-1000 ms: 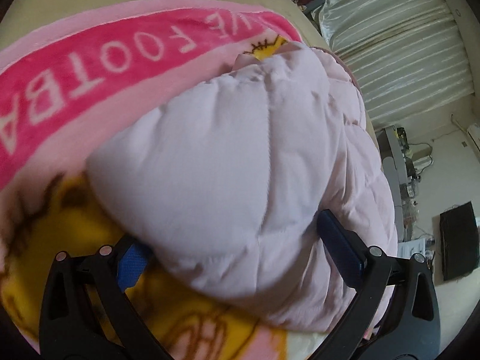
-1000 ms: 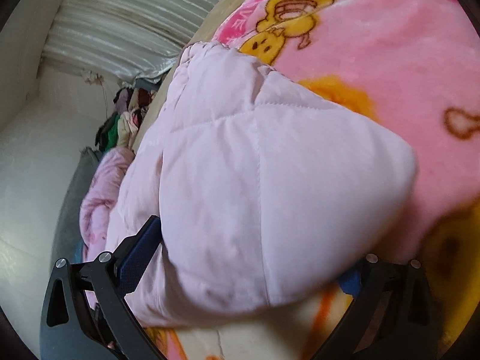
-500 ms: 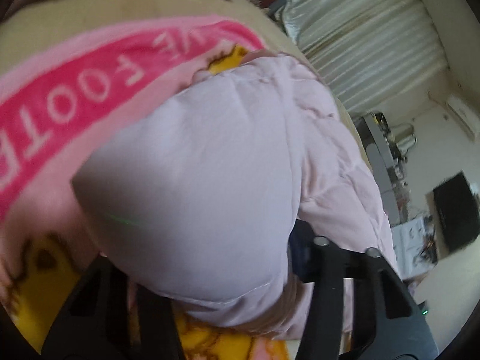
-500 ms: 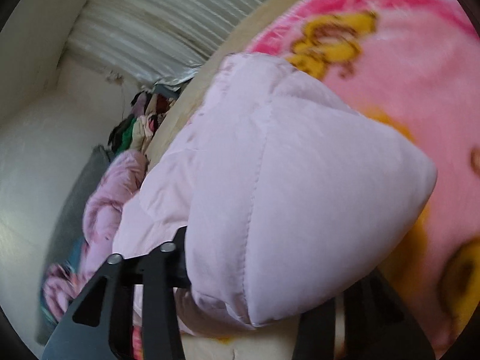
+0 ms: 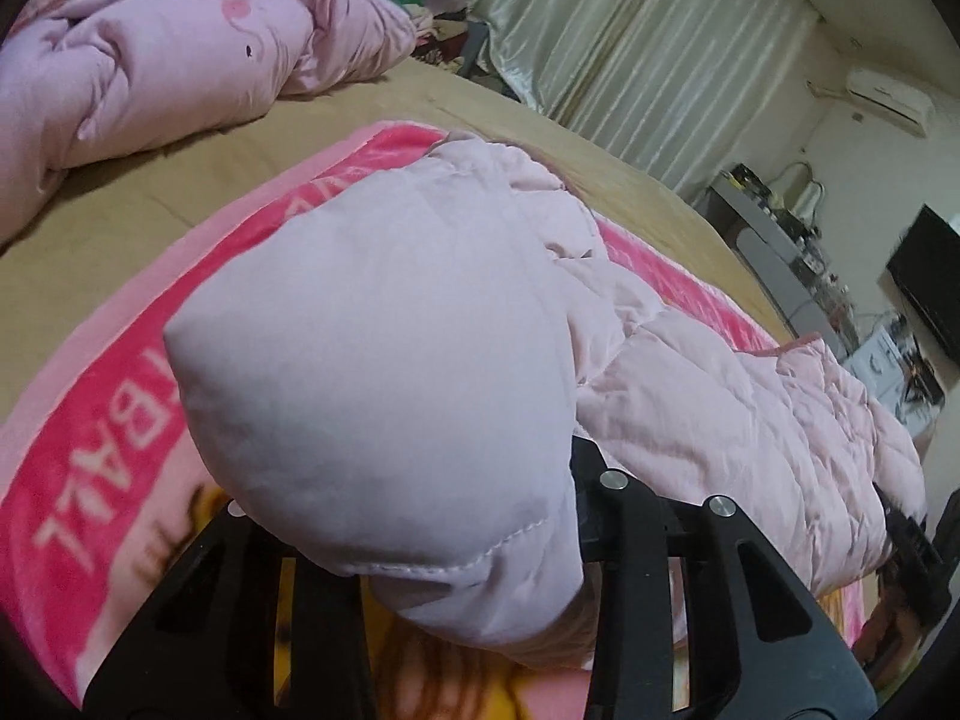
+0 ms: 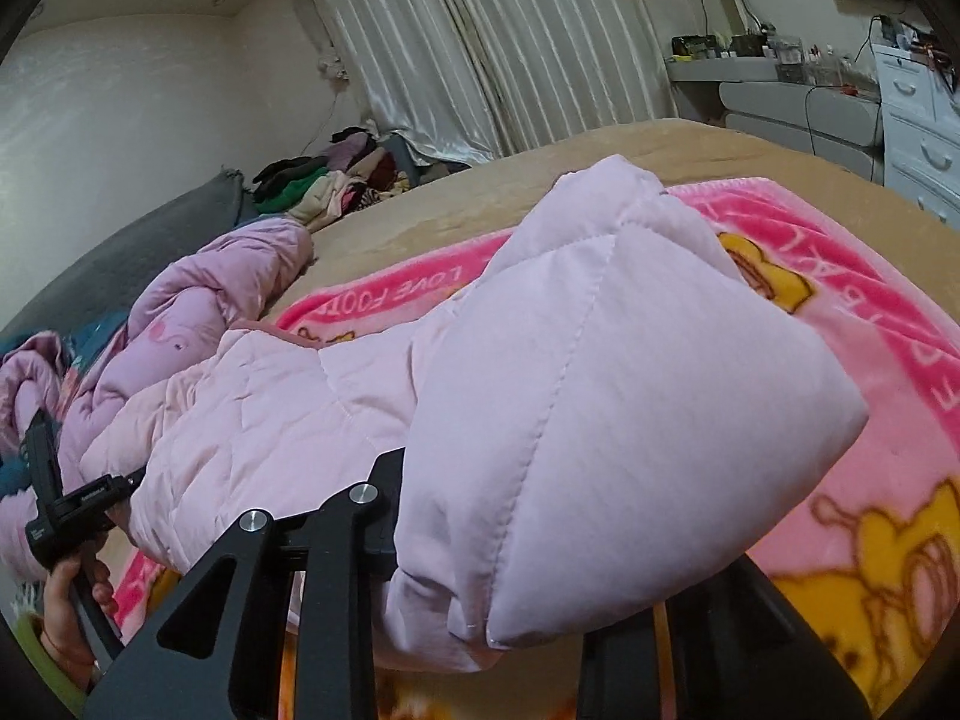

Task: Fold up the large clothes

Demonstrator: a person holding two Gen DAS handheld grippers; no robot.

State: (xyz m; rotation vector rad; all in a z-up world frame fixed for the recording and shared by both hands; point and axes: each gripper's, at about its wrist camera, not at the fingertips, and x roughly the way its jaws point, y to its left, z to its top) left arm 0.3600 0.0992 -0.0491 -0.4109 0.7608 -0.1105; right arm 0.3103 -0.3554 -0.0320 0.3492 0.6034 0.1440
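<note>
One pink blanket (image 6: pixel 888 324) lettered "LOVE FOOT…" at 11 o'clock, bearing pale pink padded jacket (image 6: pixel 270 414), each end bunched between closing jaws of left gripper (image 5: pixel 468 546) and right gripper (image 6: pixel 540 546), pinched narrow on it.

Tips of both tongs buried under the puffy jacket (image 5: pixel 384 360); blanket (image 6: pixel 840 276) lettering partly covered.

On the bed (image 6: pixel 420 204) I count one pale pink padded coat (image 5: pixel 384 324), one pink cartoon blanket (image 6: pixel 840 276) under it and one bunched pink quilt (image 5: pixel 180 66). Beyond the bed are one clothes pile (image 6: pixel 330 180) and one curtain (image 6: pixel 480 42). Two grippers: left gripper (image 5: pixel 420 546), right gripper (image 6: pixel 540 540).
</note>
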